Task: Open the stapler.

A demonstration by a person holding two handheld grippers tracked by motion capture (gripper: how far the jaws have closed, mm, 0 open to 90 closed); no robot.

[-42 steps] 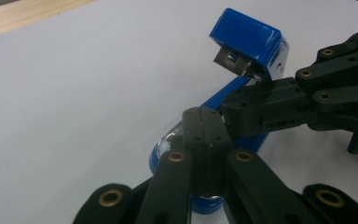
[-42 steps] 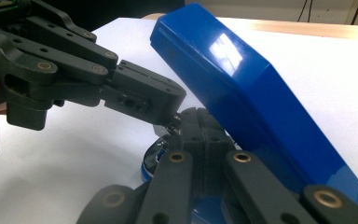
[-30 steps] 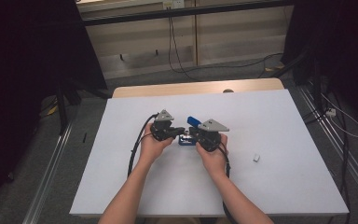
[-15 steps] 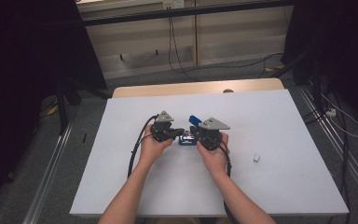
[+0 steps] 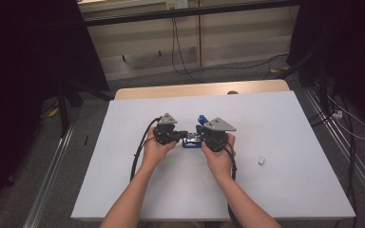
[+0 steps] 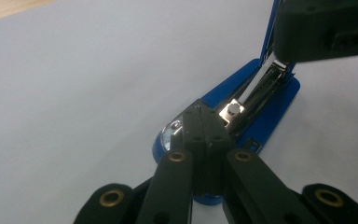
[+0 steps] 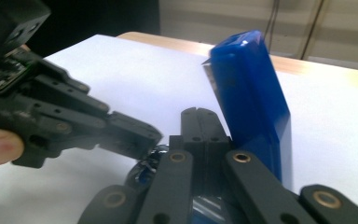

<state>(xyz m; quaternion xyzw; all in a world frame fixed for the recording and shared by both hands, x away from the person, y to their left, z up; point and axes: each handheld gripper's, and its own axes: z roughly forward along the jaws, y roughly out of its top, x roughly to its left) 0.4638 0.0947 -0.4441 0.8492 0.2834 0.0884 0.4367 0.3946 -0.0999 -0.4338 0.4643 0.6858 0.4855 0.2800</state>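
Right now both grippers are meeting over a blue stapler (image 5: pixel 191 141) lying mid-table (image 5: pixel 290 190). Its lid (image 7: pixel 249 88) is standing swung up, baring the metal magazine (image 6: pixel 256 95). Left gripper (image 6: pixel 204 114) is pressing clenched jaws on the stapler's front end; right gripper (image 7: pixel 200 116) is sitting clenched just beside the raised lid, grasping nothing.

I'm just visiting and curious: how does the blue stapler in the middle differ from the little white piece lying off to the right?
The blue plastic stapler is far larger than the small white block. The stapler lies between the left gripper and right gripper, while the block lies alone, apart from both. The stapler's lid is swung up, baring its metal track; the block looks like one plain piece. Both rest on the white table.
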